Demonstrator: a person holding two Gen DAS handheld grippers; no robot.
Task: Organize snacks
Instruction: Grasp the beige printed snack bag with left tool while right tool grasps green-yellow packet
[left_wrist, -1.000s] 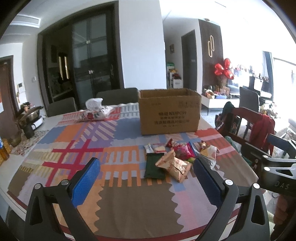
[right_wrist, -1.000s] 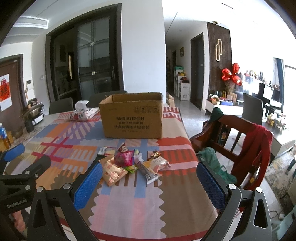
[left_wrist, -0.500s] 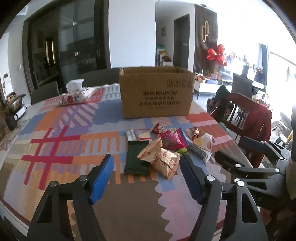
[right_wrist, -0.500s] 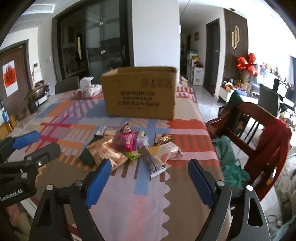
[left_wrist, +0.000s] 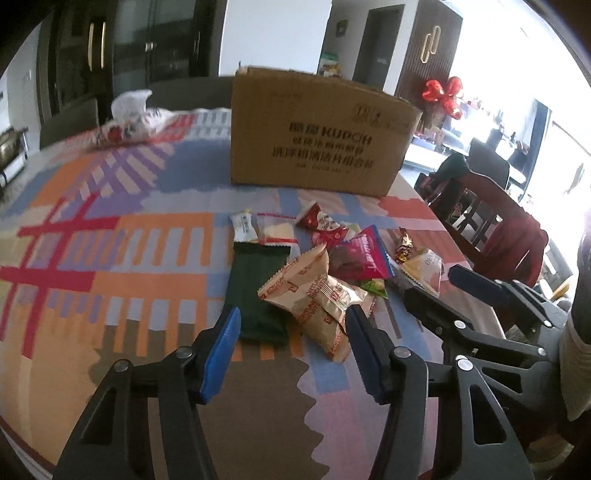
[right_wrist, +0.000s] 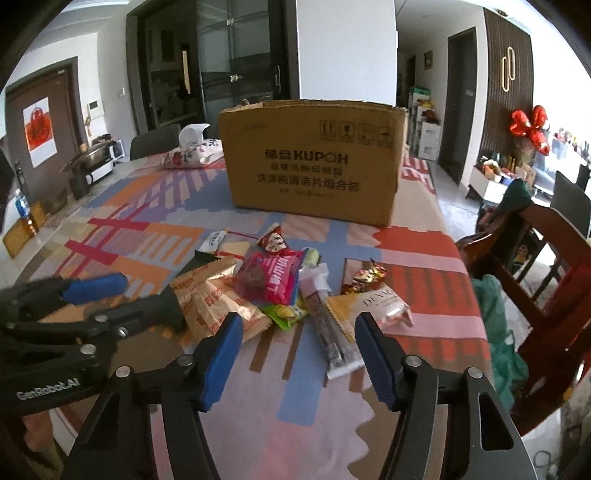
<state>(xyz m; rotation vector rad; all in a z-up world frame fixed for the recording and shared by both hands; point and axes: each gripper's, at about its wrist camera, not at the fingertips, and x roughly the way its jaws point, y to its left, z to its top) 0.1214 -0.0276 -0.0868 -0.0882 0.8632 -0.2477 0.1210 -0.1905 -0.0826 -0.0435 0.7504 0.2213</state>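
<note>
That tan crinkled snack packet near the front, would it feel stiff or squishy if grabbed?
The tan packet looks puffed and creased, so it probably yields and crackles. Its glossy film may slip. It seems light for its bulk.

Daylight floods in from the right of both views, where the windows (left_wrist: 554, 122) blow out to plain white and wash the detail from the upper right of the left wrist frame. The left half of each picture is dimmer, with the dark glass doors (right_wrist: 236, 70) showing faint reflections. The fisheye lens bends straight lines hard at the borders and leaves black corners. The left wrist view is soft with motion blur: the print on the cardboard box (left_wrist: 321, 136) smears and the tissue pack (left_wrist: 136, 122) at upper left is streaked. The right wrist view is sharper at centre, blurring toward its lower edge.
</note>
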